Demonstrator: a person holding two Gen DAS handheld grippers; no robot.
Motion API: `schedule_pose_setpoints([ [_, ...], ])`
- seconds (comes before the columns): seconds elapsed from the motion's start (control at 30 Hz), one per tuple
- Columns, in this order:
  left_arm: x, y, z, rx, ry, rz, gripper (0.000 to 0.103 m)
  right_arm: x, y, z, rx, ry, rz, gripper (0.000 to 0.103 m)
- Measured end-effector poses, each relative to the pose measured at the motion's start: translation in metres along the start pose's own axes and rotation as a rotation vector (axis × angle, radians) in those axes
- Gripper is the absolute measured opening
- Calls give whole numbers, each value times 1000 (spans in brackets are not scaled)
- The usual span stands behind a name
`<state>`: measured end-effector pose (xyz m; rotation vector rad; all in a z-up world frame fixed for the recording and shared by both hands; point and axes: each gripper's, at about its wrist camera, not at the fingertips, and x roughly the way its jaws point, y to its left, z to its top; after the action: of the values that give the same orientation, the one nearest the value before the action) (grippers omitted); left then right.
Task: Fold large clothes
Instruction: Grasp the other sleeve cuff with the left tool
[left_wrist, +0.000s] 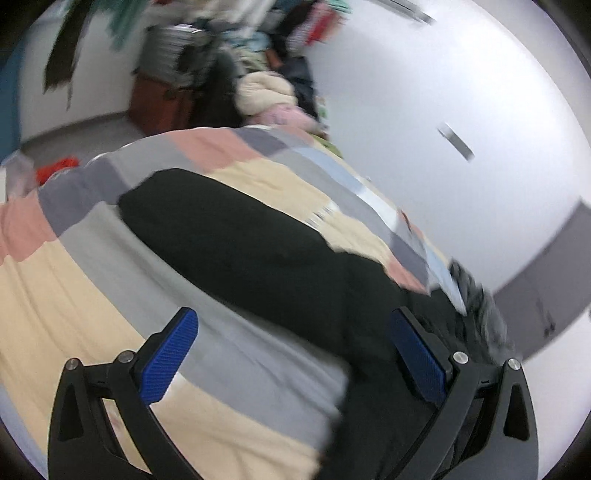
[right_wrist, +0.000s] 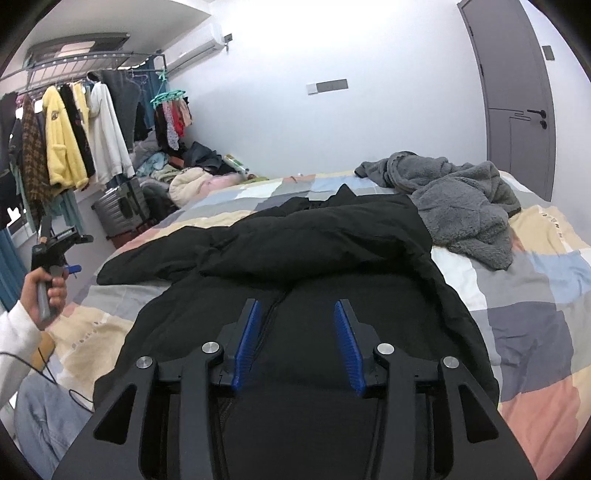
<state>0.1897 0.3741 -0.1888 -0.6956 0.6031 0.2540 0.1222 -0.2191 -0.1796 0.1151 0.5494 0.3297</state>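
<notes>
Black jacket (right_wrist: 303, 236): a large, smooth, puffy garment is lying across the middle of the bed, one sleeve folded over the body, a zip line running down its front.
Right gripper (right_wrist: 295, 339): it is hovering over the jacket's near end, its ribbed blue pads (right_wrist: 246, 343) standing apart with no cloth between the jaws, released.
Left gripper (left_wrist: 291, 354): its jaws are gaping wide and gripping nothing, above the bed's edge beside the jacket; this view is blurring.
Left hand (right_wrist: 50, 291): it is gripping the gripper's handle, in a white sleeve, off the bed's left side.
Bed cover (right_wrist: 535, 306): soft patchwork blocks of cream, grey, pink and blue.
Grey fleece (right_wrist: 461, 199): a fuzzy, crumpled garment is touching the jacket's far right corner.
Writing: small marks on the cover, too small for reading.
</notes>
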Motion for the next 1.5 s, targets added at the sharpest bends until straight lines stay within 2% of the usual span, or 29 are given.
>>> schedule_pose_setpoints([
  [0.03,5,14,5,-30,-8,-4,103,2,1,0,-2,5,-3,42],
  [0.07,10,30,11,-69,-10,-21,103,4,2,-1,-2,12,-8,47],
  [0.1,18,45,16,-107,-9,-47,102,5,3,-1,0,16,-13,58],
  [0.17,30,64,19,-150,-13,-76,102,9,3,-1,11,19,-28,72],
  [0.3,57,104,19,-255,-26,-148,100,22,3,3,36,43,-50,74],
  [0.4,79,125,20,-307,-25,-169,97,37,5,6,63,73,-61,75],
  [0.5,99,137,26,-313,-25,-172,97,49,5,7,73,100,-66,76],
  [0.73,136,157,37,-351,-1,-119,97,73,10,7,74,156,-83,77],
  [0.83,137,158,45,-344,-40,-136,97,77,12,7,59,158,-92,77],
  [0.97,142,154,56,-319,-49,-162,96,82,12,7,56,168,-110,77],
  [1.07,147,146,67,-275,-35,-178,89,84,13,8,53,170,-124,77],
  [1.13,154,147,70,-277,-7,-129,78,84,12,9,51,168,-132,77],
  [1.17,158,150,71,-288,16,-107,66,83,11,8,51,167,-135,77],
  [1.23,161,150,69,-307,46,-81,51,81,9,7,56,166,-137,79],
  [1.27,157,147,70,-287,38,-74,36,77,8,6,58,161,-145,83],
  [1.3,151,140,71,-248,21,-51,28,74,7,6,59,153,-155,86],
  [1.4,129,121,74,-184,-16,0,15,67,3,9,64,133,-159,87],
  [1.5,108,110,79,-154,-51,37,10,62,3,10,54,128,-157,87],
])
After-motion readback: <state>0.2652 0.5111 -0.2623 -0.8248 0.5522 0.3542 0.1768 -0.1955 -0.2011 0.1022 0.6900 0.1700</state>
